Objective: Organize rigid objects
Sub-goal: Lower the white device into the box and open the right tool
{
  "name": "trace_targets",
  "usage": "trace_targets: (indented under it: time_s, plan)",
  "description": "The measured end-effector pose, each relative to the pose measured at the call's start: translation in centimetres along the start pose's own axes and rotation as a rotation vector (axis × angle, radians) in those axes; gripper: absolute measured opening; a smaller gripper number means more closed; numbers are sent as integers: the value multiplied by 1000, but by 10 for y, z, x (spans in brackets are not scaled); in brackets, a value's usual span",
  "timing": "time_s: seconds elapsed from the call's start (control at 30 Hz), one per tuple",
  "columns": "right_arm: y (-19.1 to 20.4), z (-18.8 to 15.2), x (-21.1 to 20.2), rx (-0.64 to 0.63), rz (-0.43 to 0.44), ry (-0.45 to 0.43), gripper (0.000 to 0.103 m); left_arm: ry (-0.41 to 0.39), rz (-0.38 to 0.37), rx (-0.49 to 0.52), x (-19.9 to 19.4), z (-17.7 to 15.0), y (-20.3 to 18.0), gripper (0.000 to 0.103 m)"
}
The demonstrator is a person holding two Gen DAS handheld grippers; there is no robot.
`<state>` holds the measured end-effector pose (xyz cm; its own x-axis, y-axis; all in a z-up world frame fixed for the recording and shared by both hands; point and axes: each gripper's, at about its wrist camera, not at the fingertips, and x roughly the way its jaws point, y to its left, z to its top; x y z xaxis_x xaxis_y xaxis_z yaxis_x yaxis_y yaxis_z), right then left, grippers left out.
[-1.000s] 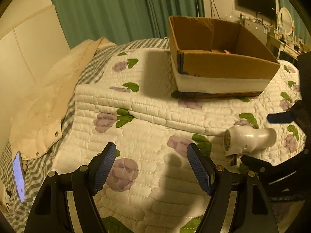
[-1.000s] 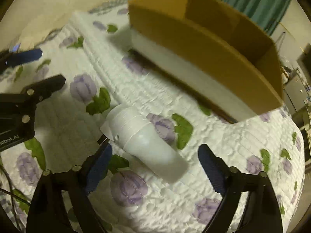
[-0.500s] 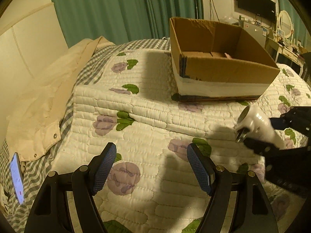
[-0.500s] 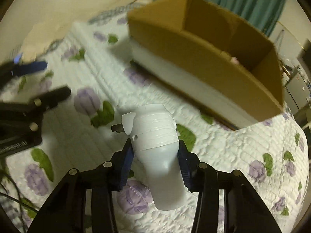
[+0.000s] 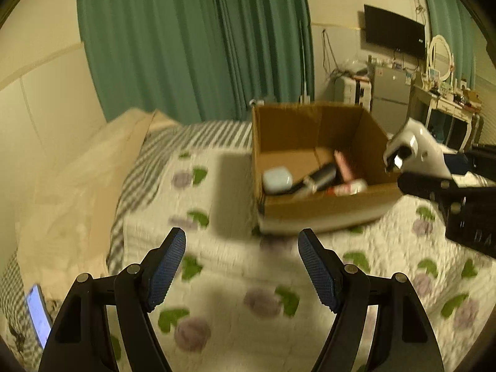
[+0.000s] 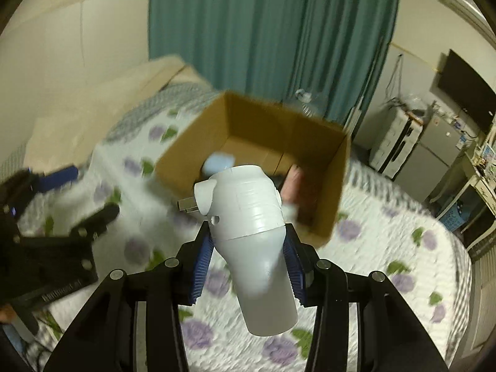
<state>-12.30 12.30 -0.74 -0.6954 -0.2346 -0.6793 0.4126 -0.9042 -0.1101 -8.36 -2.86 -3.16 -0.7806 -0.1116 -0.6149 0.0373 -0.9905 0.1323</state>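
The right gripper (image 6: 248, 257) is clenched on a white plastic plug-in device (image 6: 248, 238): both blue ribbed pads (image 6: 203, 260) press against its sides at the point where the wide upper body narrows to the cylindrical lower section. The device is held clear of the bed, tilted, with its rounded end toward the cardboard box (image 6: 334, 186). Two metal plug prongs (image 6: 187, 206) project from a small lug on its left side. In the left wrist view the same device (image 5: 415, 152) appears at the right edge, in the air beside the right wall of the box (image 5: 325, 204).

The left gripper (image 5: 241, 274) is released. Its blue pads stand wide apart with nothing between them, above the floral quilt (image 5: 248, 325).

The open-topped box rests on the quilt. Inside it lie a pale blue rounded case (image 5: 277, 179), a dark elongated object (image 5: 322, 175), a pink object (image 5: 344, 164) and a white and red tube (image 5: 347, 189). These contents are blurred, so finer detail cannot be told.

A cream garment (image 5: 83, 179) lies on the left part of the bed over a grey striped sheet (image 5: 142, 167). A lit phone (image 5: 38, 316) rests at the lower left edge. Green curtains (image 5: 192, 40) hang behind the bed.
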Motion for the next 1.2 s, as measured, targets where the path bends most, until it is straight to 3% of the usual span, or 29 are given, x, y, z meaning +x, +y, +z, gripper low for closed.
trace_targets:
  time_s: [0.27,0.5,0.8,1.0,1.07,1.1,1.13,1.2]
  plan:
    - [-32,62,10,77,-37,-97,44,-99,-17,-10,24,67,-12,78]
    - [-55,90,62,136,-59,-85,44,-135,-11,9,69,100,-21,78]
    - [-75,76,143,182,-79,44,44,-81,-3,28,131,99,-30,78]
    - [-71,62,161,167,-96,72,44,-56,-14,45,143,90,-34,78]
    - [-71,62,161,172,-113,79,50,-53,-14,50,143,88,-35,78]
    - [-72,63,157,178,-120,68,62,-51,-14,50,142,87,-34,78]
    - [-74,63,152,190,-120,52,67,-49,-14,49,141,88,-34,78]
    - [-77,65,141,207,-114,37,67,-49,-12,47,135,90,-32,78]
